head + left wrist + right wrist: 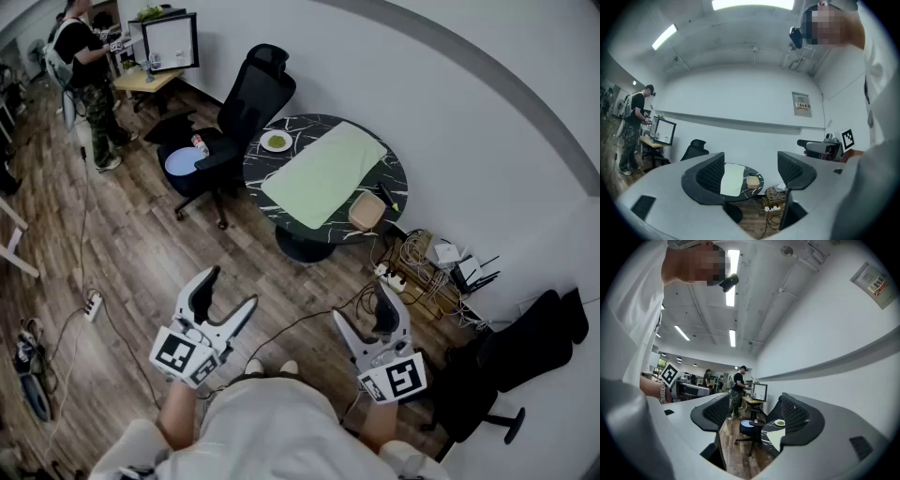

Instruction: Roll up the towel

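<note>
A pale green towel [323, 173] lies flat and unrolled across a round dark marble table [389, 164] some way ahead of me. Both grippers hang in the air well short of the table, over the wood floor. My left gripper [231, 291] is open and holds nothing. My right gripper [366, 309] is also open and empty. In the left gripper view the towel [731, 179] and the table [758, 177] show far off between the open jaws. The right gripper view catches only a corner of the towel [774, 439].
On the table are a small plate [276, 142], a beige container [367, 212] and a dark slim object [387, 195]. A black office chair [239, 112] stands left of the table. Cables and power strips [412, 272] lie right of it. A person [89, 66] stands at a far desk.
</note>
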`<state>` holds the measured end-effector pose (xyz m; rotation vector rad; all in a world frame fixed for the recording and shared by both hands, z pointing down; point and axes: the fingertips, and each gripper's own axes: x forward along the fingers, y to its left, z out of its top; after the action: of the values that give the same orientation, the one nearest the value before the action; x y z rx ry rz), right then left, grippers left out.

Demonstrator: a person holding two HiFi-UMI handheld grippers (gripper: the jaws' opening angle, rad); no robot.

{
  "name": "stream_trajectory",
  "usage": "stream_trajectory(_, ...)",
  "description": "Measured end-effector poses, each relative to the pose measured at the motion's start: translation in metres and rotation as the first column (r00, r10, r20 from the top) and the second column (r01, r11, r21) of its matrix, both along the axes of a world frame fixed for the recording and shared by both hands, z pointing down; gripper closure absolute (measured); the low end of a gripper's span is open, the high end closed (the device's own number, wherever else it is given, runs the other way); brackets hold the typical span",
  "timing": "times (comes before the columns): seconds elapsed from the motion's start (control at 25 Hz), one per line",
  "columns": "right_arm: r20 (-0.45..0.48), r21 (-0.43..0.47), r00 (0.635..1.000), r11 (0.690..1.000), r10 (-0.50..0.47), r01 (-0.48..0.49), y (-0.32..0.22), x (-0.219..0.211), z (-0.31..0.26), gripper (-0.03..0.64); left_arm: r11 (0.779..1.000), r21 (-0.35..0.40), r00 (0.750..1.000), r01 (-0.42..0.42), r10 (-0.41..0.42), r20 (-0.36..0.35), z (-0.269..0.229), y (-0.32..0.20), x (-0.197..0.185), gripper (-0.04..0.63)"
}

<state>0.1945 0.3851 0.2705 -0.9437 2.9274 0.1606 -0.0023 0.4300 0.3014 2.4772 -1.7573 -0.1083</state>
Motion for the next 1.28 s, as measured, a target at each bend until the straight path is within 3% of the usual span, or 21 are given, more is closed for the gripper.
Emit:
stream_trajectory(0.4, -0.018, 0.007, 1.000, 1.000, -0.001, 0.001, -0.002, -0.001, 0.002, 0.305, 1.000, 0.020, 1.000, -0.021, 0.022, -0.011, -0.004, 0.000, 0.005, 0.265)
stream_trajectory(0.8, -0.048, 0.015, 0.999, 1.000, -0.013, 0.013, -0.002, -0.002, 0.007, 0.262, 1.000, 0.018, 1.000, 0.000, 0.000, 0.001, -0.006, 0.000, 0.005, 0.264)
stream_trajectory(1.28, -0.005, -0.017, 1.000, 1.000, 0.000, 0.000, -0.017, 0.023, 0.017, 0.261, 0.999, -0.023, 0.999, 0.037, -0.036, 0.030, 0.002, -0.007, 0.014, 0.264)
